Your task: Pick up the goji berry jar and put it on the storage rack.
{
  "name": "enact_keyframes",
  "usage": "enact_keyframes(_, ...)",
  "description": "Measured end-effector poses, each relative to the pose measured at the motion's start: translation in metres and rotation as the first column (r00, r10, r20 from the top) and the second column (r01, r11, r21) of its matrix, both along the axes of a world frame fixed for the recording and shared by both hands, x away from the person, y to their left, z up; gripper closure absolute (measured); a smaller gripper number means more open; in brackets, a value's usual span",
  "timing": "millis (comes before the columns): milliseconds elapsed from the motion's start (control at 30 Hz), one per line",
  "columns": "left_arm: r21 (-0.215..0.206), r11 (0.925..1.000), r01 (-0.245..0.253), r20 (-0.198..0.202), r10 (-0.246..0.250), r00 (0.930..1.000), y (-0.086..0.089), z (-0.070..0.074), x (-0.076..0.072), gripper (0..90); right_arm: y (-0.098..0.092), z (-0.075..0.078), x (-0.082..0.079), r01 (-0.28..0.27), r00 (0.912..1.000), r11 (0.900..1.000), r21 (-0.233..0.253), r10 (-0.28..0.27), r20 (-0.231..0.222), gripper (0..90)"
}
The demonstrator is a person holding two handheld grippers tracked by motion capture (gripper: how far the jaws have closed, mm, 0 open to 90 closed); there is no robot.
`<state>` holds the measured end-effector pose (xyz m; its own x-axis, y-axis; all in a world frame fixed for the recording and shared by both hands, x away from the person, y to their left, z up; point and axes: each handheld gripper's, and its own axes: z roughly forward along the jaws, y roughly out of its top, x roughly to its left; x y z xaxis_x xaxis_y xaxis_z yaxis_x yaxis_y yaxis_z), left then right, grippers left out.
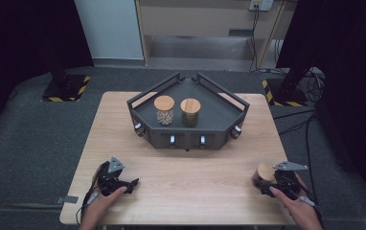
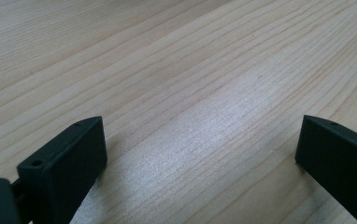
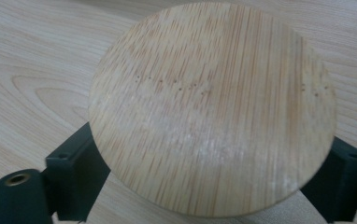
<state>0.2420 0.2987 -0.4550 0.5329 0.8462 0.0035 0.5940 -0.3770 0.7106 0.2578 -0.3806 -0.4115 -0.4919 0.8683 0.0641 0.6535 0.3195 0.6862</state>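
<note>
R gripper [image 1: 267,182], jaws clamped on jar [image 1: 263,173] at 5 o'clock: glass prob heavy, slick, fragile; grip below lid. L gripper [image 1: 132,184] jaws apart.

A dark angular tray [image 1: 219,111] is seen at the far centre of the light wood tabletop [image 1: 186,172]. Two wooden-lidded jars stand in it side by side: pale-filled jar [image 1: 164,110] left, dark-filled jar [image 1: 190,112] right.
</note>
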Motion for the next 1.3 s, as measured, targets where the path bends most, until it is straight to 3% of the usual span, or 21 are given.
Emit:
enact_keyframes(233, 0.0, 1.0, 0.0, 0.0, 0.0, 1.0, 0.0, 0.0, 0.0, 0.7, 0.003, 0.001, -0.002, 0.013, 0.9999, 1.0, -0.003, -0.013, 0.011, 25.0)
enact_keyframes(567, 0.0, 1.0, 0.0, 0.0, 0.0, 1.0, 0.0, 0.0, 0.0, 0.7, 0.01, 0.001, -0.008, 0.02, 0.9989, 0.999, -0.039, -0.019, 0.044, 26.2)
enact_keyframes(1000, 0.0, 1.0, 0.0, 0.0, 0.0, 1.0, 0.0, 0.0, 0.0, 0.7, 0.012, 0.002, -0.014, 0.021, 0.998, 0.999, -0.034, -0.018, 0.061, 26.3)
enact_keyframes(1300, 0.0, 1.0, 0.0, 0.0, 0.0, 1.0, 0.0, 0.0, 0.0, 0.7, 0.017, 0.011, -0.015, 0.006, 0.9976, 0.999, -0.037, -0.003, 0.07, 26.3)
